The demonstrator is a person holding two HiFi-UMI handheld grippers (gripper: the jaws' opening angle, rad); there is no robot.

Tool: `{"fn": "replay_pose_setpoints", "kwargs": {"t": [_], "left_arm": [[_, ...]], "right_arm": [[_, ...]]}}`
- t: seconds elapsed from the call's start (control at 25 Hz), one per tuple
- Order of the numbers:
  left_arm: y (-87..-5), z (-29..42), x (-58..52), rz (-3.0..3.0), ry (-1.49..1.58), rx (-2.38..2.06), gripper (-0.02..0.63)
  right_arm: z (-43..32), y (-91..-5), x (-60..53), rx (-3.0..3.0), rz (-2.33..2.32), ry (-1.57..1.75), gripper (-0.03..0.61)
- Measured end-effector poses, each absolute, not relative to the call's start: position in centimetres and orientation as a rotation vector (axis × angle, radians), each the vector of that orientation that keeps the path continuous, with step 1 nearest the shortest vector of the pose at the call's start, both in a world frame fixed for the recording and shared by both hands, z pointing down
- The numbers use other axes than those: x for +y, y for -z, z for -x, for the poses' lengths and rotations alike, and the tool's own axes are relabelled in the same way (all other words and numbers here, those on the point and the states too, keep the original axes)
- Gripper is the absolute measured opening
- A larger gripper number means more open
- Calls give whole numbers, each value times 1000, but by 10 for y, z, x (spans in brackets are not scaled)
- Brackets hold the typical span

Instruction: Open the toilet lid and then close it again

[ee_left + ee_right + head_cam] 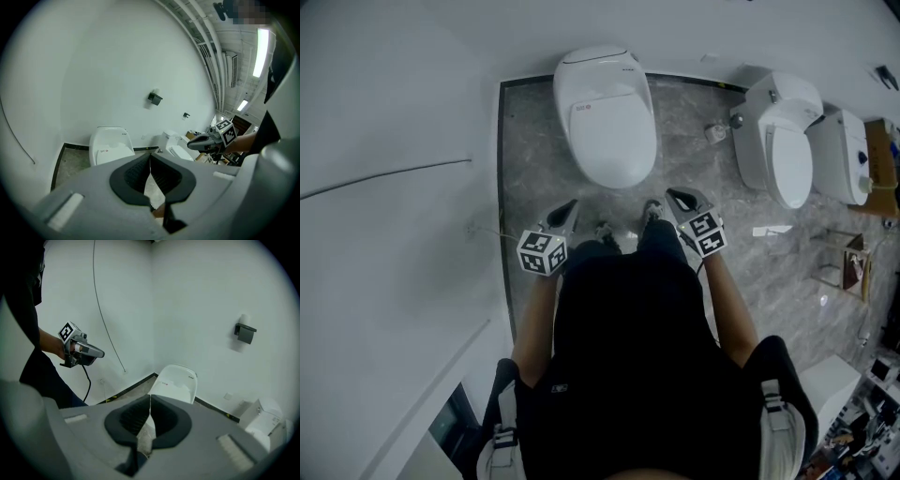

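Observation:
A white toilet stands against the far wall with its lid down; it also shows in the left gripper view as the toilet and in the right gripper view as the toilet. My left gripper is held in front of the bowl's left side, jaws shut, nothing in them. My right gripper hovers in front of the bowl's right side, also shut and empty. Neither touches the toilet. Each gripper shows in the other's view: the right gripper and the left gripper.
A second white toilet stands to the right on the grey marbled floor. A white wall runs along the left. A black wall fixture hangs above. Boxes and clutter sit at the far right.

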State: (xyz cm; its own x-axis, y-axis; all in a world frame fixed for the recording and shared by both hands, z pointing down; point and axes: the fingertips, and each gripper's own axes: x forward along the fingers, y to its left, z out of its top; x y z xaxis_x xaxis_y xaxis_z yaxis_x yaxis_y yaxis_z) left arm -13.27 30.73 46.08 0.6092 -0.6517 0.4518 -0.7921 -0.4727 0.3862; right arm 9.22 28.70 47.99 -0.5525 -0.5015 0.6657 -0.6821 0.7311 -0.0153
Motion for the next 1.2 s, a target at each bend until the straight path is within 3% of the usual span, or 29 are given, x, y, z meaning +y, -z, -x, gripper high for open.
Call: {"fn": "replay_pose_setpoints", "kwargs": {"t": [1.2], "left_arm": [[-483,97,272,-2143,-362,-1171,12]], "right_arm": [[-115,-512,234,-2296,-747,-428,5]]}}
